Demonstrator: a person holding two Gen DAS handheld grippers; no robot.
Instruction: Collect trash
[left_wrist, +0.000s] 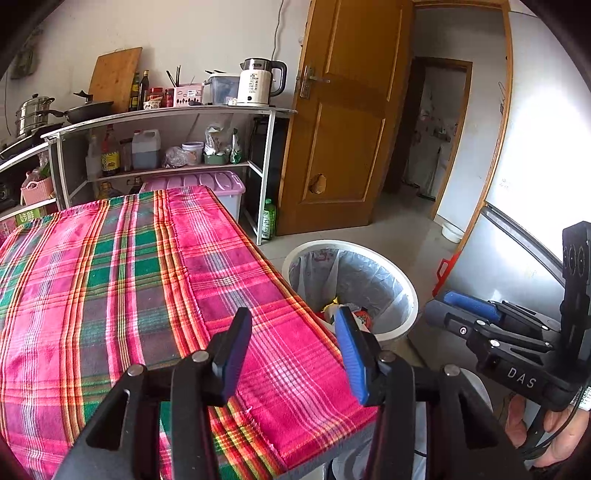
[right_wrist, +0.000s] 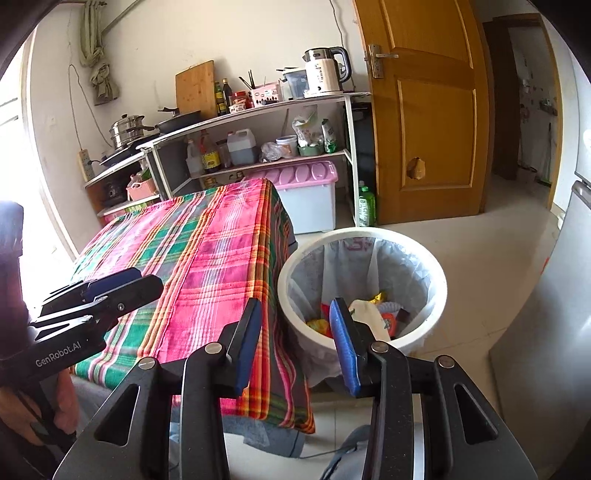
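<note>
Trash (right_wrist: 369, 317) lying inside lined bin (right_wrist: 439, 280) beside table (left_wrist: 147, 280). Checked cloth bare, nothing visible left to pick up. Left tongs (left_wrist: 293, 354) spread wide, empty. Right tongs (right_wrist: 295, 341) parted, empty. Collection looks finished.

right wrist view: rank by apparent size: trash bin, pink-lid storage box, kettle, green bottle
1. trash bin, nearest the camera, so flattered
2. pink-lid storage box
3. kettle
4. green bottle; close to the kettle, unsure

The left gripper (left_wrist: 291, 354) hangs with fingers apart and empty over the plaid-covered desk (left_wrist: 129, 295), beside the lined bin (left_wrist: 402, 288) holding wrappers.
</note>
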